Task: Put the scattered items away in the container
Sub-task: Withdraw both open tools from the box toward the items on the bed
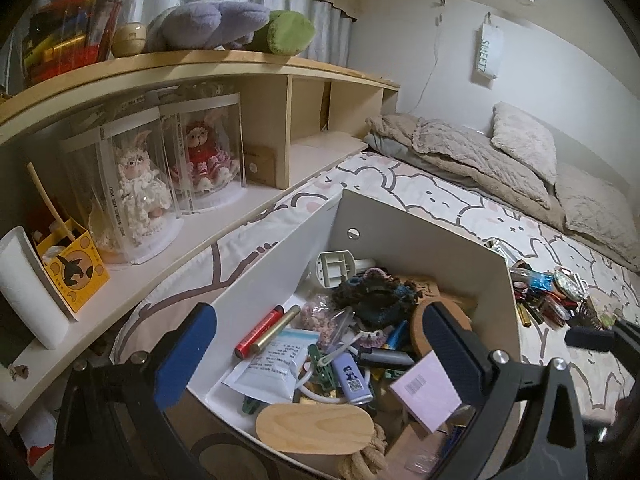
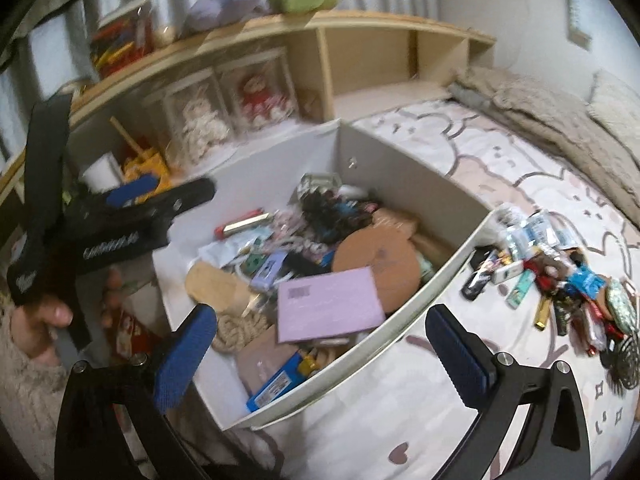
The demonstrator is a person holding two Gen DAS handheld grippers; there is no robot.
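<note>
Both claws wide, nothing gripped: left gripper over the white open-topped box of clutter on the patterned bed; right gripper at its near wall. Scattered small packets, perhaps lighters, beside the box's right wall.

reads "sweet" running down a white hanging wall sign, "best wishes for you" down the strip of the clear doll case, with a barcode on the lilac card and small print on the white packet too fine to read.
</note>
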